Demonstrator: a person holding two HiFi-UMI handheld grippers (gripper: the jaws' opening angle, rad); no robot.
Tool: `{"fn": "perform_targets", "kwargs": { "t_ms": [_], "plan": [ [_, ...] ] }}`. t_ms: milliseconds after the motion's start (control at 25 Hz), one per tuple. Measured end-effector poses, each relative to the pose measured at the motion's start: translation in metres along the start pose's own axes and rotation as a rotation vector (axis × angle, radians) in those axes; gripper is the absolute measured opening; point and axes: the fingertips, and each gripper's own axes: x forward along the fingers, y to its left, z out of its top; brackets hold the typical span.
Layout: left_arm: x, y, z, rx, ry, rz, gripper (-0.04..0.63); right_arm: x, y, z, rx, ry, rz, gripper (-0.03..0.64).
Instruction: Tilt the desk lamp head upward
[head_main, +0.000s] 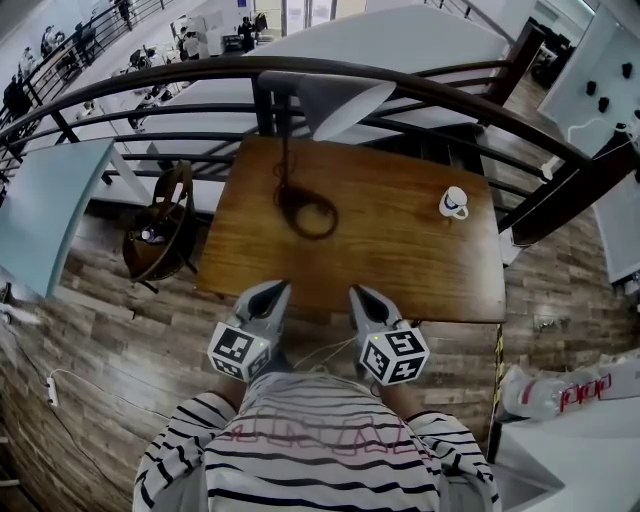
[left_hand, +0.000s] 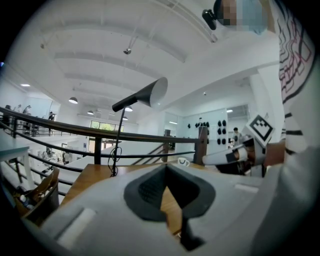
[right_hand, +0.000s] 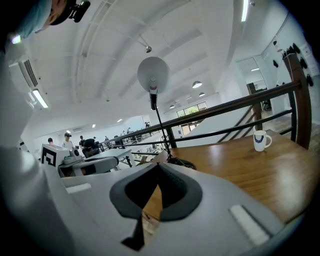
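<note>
The black desk lamp stands at the far middle of the wooden table (head_main: 400, 270), on a round base (head_main: 305, 213). Its thin stem rises to a cone head (head_main: 337, 106) near the railing. In the left gripper view the lamp head (left_hand: 150, 93) points right and slightly down; in the right gripper view the lamp head (right_hand: 153, 74) faces me. My left gripper (head_main: 274, 292) and right gripper (head_main: 359, 294) hover side by side at the table's near edge, well short of the lamp. Both the left gripper (left_hand: 167, 167) and the right gripper (right_hand: 158, 165) are shut with nothing between the jaws.
A white mug (head_main: 454, 203) sits at the table's far right. A dark metal railing (head_main: 420, 90) curves behind the table. A wooden chair with a bag (head_main: 160, 235) stands to the left. A white surface with a plastic bottle (head_main: 565, 392) lies at the right.
</note>
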Motion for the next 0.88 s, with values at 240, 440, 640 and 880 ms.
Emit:
{"fn": "perform_targets", "kwargs": {
  "t_ms": [240,440,640,880],
  "plan": [
    [0.0,-0.004,0.003,0.0,-0.001,-0.003,0.003,-0.005,-0.004,0.007,-0.008,-0.019,-0.011,0.0],
    [0.0,-0.002,0.003,-0.001,-0.003,-0.002,0.003,-0.003,-0.006,0.01,-0.005,-0.023,-0.014,0.0],
    [-0.002,0.0,0.002,0.0,-0.003,0.009,0.003,-0.002,-0.007,0.009,-0.008,-0.027,-0.014,0.0],
    [0.001,-0.006,0.002,0.002,-0.001,0.013,0.003,-0.007,-0.011,0.011,-0.006,-0.027,-0.013,0.0]
  ]
}}
